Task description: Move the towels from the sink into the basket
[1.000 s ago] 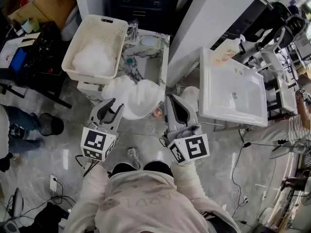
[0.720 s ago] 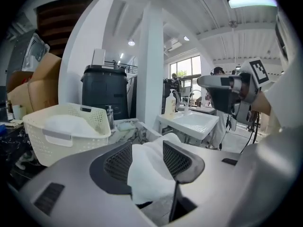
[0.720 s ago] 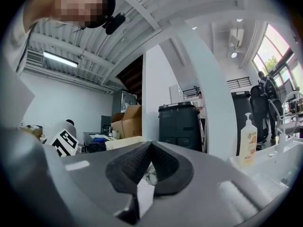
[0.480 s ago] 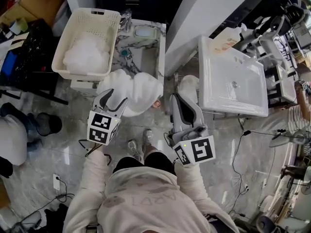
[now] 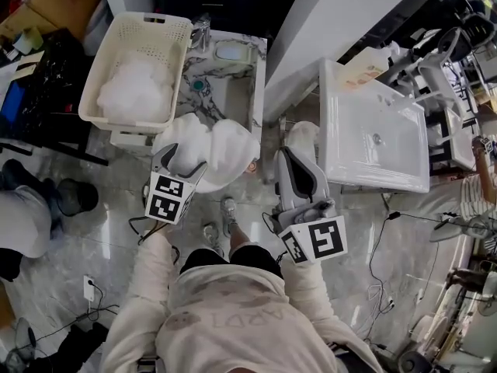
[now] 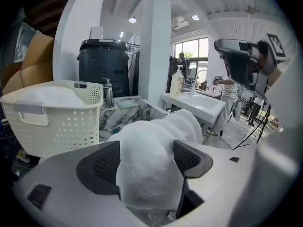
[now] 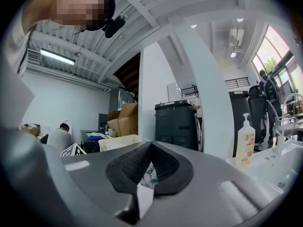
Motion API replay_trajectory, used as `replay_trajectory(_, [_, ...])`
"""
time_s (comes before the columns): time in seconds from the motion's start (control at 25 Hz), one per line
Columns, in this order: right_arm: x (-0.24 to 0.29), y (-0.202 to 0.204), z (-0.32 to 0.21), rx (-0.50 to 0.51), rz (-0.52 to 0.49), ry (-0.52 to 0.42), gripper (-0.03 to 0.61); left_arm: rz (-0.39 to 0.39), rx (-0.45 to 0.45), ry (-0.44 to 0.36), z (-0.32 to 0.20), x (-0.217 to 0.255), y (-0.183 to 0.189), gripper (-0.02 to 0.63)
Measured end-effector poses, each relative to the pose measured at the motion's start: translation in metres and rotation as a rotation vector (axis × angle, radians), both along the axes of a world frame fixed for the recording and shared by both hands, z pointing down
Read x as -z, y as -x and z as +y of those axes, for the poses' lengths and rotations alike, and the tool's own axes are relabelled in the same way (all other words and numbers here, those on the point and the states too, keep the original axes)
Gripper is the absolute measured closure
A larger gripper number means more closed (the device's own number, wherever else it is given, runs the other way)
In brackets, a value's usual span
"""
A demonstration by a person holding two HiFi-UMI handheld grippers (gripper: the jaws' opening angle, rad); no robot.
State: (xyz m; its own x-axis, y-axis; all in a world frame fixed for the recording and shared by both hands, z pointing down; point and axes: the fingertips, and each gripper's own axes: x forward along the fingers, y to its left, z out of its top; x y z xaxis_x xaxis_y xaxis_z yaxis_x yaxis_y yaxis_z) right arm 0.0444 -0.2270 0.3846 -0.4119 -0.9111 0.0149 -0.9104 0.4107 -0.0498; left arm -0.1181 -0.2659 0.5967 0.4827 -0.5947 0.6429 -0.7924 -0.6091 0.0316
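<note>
- One white towel [image 5: 133, 92] lies in the basket [image 5: 151, 19], far left.
- Left gripper [image 5: 183, 158] tilts downward; its jaws have just been opening and stand wide around a second towel [image 5: 213, 150] heaped at the front edge of the marble sink [image 5: 225, 92].
- Right gripper [image 5: 290, 155], on a bent cream-sleeved arm, points level, jaws pressed together, empty.

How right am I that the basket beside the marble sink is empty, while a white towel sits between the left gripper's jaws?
One thing is wrong: the basket is not empty; the head view shows a white towel in it. It does stand beside the marble sink, and a second towel sits between the jaws of the left gripper, which have just been opening.
</note>
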Motion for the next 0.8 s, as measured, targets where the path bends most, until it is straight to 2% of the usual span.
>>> replay_trajectory(0.32, [-0.005,-0.008,-0.016,0.01,0.0,0.011,0.568,-0.04,0.035,0.052,-0.004,-0.028,-0.003,0.278])
replay_trajectory(0.36, [-0.005,-0.009,-0.017,0.01,0.001,0.012,0.568,-0.05,0.037,0.058,-0.004,-0.028,-0.003,0.305])
replay_trajectory(0.44, [-0.003,-0.012,-0.019,0.008,0.002,0.011,0.568,-0.059,0.032,0.072,-0.004,-0.028,-0.006,0.418])
replay_trajectory(0.56, [0.0,-0.017,-0.02,0.006,0.003,0.003,0.568,-0.063,0.051,0.096,-0.003,-0.028,-0.007,0.482])
replay_trajectory(0.64, [0.003,-0.019,-0.021,0.004,0.001,-0.004,0.568,-0.027,0.089,0.121,-0.003,-0.023,-0.007,0.502])
replay_trajectory(0.8, [0.011,-0.024,-0.022,0.002,-0.018,-0.017,0.568,0.133,0.151,0.166,-0.002,0.002,-0.01,0.514])
